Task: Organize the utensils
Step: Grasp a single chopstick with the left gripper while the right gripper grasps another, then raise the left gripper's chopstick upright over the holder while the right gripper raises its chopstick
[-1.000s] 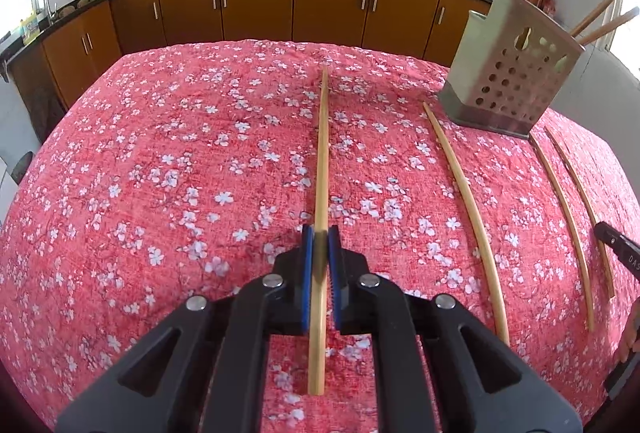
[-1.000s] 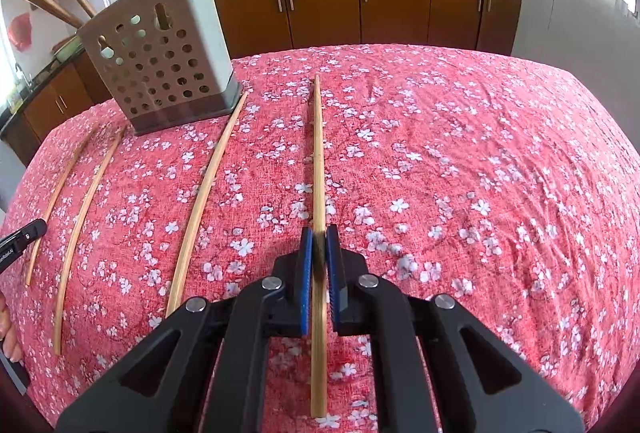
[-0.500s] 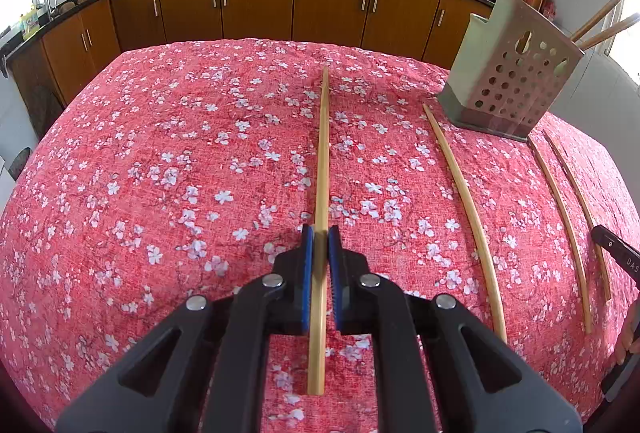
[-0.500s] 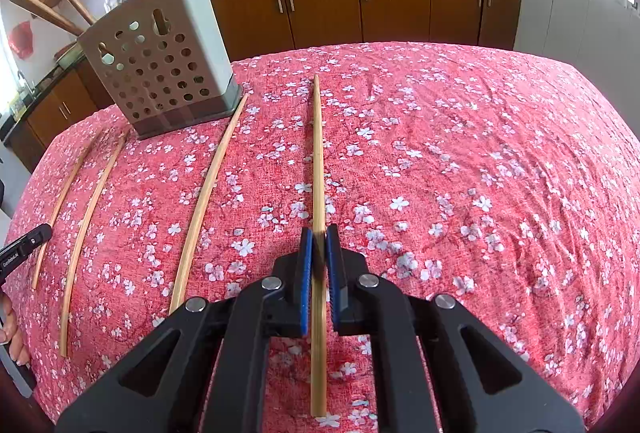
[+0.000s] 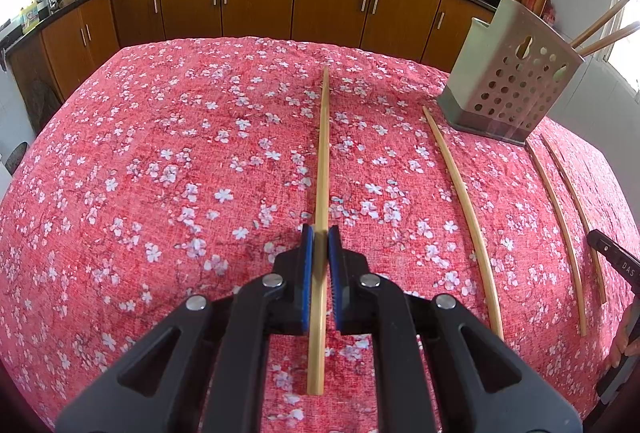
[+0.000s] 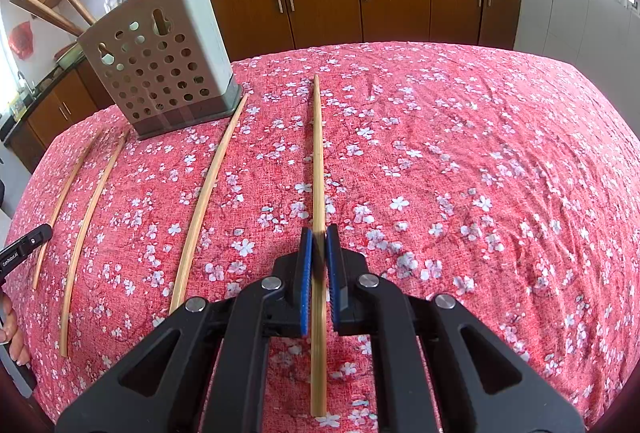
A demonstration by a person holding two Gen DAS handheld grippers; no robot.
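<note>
My left gripper (image 5: 320, 233) is shut on a bamboo chopstick (image 5: 323, 153) that points straight ahead over the red floral cloth. My right gripper (image 6: 319, 233) is shut on another bamboo chopstick (image 6: 317, 153), also pointing ahead. A perforated grey utensil holder (image 5: 512, 89) stands far right in the left wrist view and far left in the right wrist view (image 6: 160, 69), with several wooden utensils standing in it. Three loose chopsticks lie on the cloth between the grippers, the nearest to each shown in the left wrist view (image 5: 464, 209) and the right wrist view (image 6: 208, 189).
The table (image 5: 160, 193) is covered by a red flowered cloth. Brown kitchen cabinets (image 5: 260, 9) with a black counter, woks and jars run behind it. The other gripper's tip shows at the frame edge in the left wrist view (image 5: 616, 261) and the right wrist view (image 6: 24, 245).
Both grippers have risen slightly with their chopsticks; the holder looks a little nearer in the right wrist view. The loose chopsticks have not moved.
</note>
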